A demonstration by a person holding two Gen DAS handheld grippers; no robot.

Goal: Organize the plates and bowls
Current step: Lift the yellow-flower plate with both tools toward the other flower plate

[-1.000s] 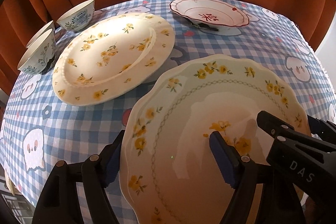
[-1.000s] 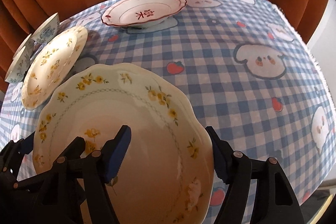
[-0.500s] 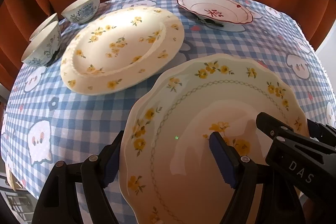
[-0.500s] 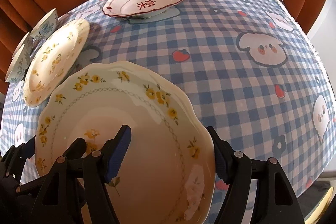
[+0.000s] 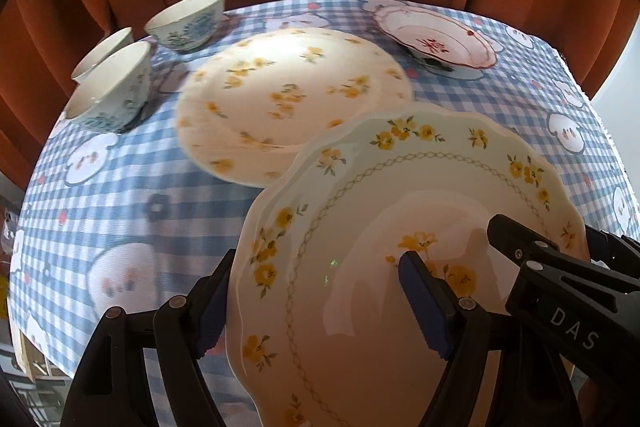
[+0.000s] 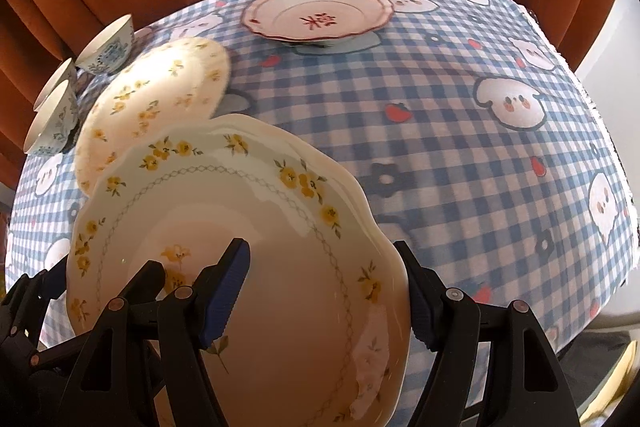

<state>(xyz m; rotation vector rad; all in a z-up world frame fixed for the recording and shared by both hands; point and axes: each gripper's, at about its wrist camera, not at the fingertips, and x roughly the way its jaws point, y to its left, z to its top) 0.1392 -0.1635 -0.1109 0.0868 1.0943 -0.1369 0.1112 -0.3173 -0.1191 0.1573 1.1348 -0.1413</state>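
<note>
Scalloped plate (image 5: pixel 400 267): cream, yellow flowers, lattice ring. It is held tilted above the table's near edge, its far rim overlapping the round floral plate (image 5: pixel 288 99). Left gripper (image 5: pixel 316 303) is closed on its left rim, right gripper (image 6: pixel 324 295) on its right rim; each has one pad on top, one below. The plate's near edge is cut off. Three bowls (image 5: pixel 116 87) stand at the far-left edge, blurred. Red-rimmed dish (image 6: pixel 316 15) sits at the far edge.
</note>
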